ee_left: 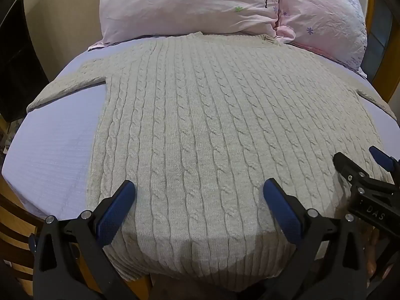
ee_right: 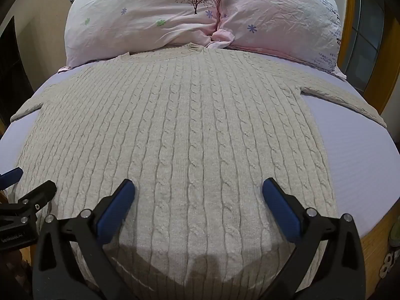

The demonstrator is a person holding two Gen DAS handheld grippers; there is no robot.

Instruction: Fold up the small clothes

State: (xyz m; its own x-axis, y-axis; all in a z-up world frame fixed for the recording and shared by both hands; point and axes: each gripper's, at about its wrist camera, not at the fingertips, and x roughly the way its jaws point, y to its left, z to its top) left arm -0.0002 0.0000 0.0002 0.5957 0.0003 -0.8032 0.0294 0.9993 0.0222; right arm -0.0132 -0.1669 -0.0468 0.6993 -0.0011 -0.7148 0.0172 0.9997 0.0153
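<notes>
Left wrist view: left claw (ee_left: 199, 190) spread wide, nothing btwn its blue pads (ee_left: 116, 212), poised over the hem area of a cream cable-knit sweater (ee_left: 200, 115). Sweater lies flat, front up, on a bed w/ lavender sheet (ee_left: 55, 145); collar at 12 o'clock, hem at 6 o'clock, hanging over the bed's near edge. One sleeve (ee_left: 67, 85) runs out toward 9–10 o'clock on the sheet; the other shows only as a strip at 3 o'clock. Two pink floral pillows (ee_left: 190, 5) stand at 12 o'clock, collar just beside or touching them; cannot tell which. Right claw (ee_left: 360, 165) enters at 3–4 o'clock, over the sweater's side edge; only part of it visible, fingers parted.

Right wrist view: right claw (ee_right: 198, 190) likewise spread, pads (ee_right: 280, 212) empty, above the lower body of the sweater (ee_right: 190, 125). Sleeve (ee_right: 345, 97) extends toward 2–3 o'clock across the sheet (ee_right: 355, 155); opposite sleeve tip at 9 o'clock. Pillows (ee_right: 155, 17) at 12 o'clock, tree print near their seam. Left claw (ee_right: 20, 182) at 8–9 o'clock by the sweater's edge, partly cropped. Wooden bed frame (ee_right: 375, 245) at 4 o'clock.
</notes>
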